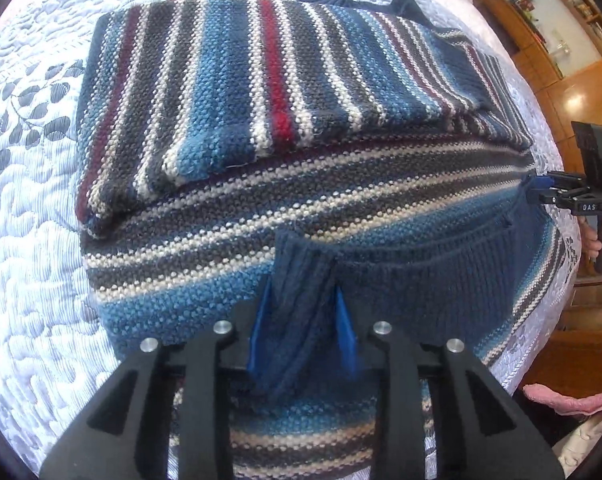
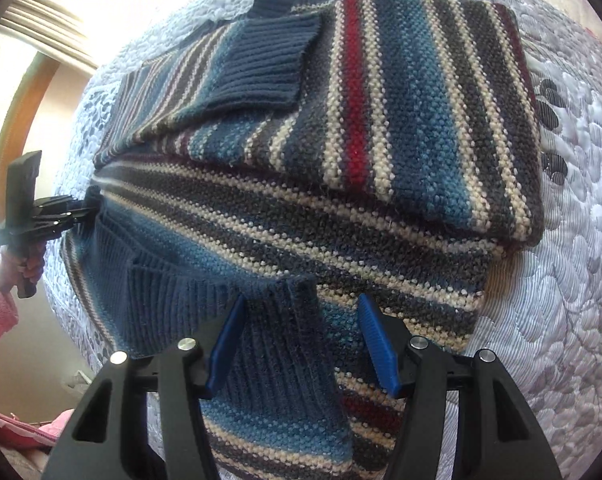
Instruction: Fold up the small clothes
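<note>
A striped knit sweater in blue, grey, cream and red lies partly folded on a white quilted bedspread. One sleeve lies across the body, its navy ribbed cuff on top. My left gripper is shut on the navy ribbed hem, which bunches up between its blue fingers. My right gripper sits at the other end of the hem. Its fingers stand wide apart on either side of a raised fold of ribbing.
The bed's edge runs along the near side, under both grippers. Wooden furniture and shelves stand beyond the bed, and a bright window is on the other side. A hand in a pink sleeve holds each gripper. Pink cloth lies nearby.
</note>
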`<move>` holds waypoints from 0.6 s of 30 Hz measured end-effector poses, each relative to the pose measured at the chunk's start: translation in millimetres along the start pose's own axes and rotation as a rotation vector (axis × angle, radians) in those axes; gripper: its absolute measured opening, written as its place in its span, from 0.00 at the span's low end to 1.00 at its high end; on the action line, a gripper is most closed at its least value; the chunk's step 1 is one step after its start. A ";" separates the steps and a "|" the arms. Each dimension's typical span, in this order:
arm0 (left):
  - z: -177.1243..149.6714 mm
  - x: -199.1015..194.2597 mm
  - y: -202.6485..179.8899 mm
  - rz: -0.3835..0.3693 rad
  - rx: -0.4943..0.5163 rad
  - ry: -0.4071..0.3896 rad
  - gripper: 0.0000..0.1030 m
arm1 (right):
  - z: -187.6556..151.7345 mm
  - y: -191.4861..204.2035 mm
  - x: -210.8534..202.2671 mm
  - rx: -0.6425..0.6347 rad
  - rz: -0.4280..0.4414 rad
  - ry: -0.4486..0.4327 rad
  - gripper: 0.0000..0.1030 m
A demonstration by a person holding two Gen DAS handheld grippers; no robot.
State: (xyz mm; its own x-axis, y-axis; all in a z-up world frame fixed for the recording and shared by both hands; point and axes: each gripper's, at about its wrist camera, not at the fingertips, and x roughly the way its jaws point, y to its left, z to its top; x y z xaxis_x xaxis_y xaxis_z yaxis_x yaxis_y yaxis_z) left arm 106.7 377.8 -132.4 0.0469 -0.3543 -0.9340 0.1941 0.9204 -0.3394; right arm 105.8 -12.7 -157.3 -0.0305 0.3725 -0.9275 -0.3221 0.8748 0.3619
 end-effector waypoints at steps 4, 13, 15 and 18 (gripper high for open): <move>1.9 1.0 -4.7 0.002 -0.003 0.000 0.16 | -2.9 6.7 -5.1 -0.024 0.037 -0.008 0.10; 3.1 -54.4 -24.3 -0.043 0.000 -0.174 0.13 | -6.7 12.8 -74.2 -0.004 0.136 -0.168 0.09; 13.6 -68.8 -25.1 -0.029 -0.005 -0.225 0.13 | 2.1 9.4 -90.1 0.008 0.139 -0.209 0.09; 40.1 -87.1 -23.2 -0.019 -0.037 -0.301 0.13 | 24.1 3.9 -113.0 0.027 0.152 -0.276 0.09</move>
State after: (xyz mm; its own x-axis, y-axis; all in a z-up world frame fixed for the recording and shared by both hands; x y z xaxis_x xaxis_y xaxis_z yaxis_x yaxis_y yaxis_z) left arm 137.4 380.7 -38.7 0.3328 -0.3998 -0.8541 0.1618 0.9165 -0.3659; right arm 130.8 -43.9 -48.8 0.1824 0.5663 -0.8038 -0.3078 0.8092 0.5004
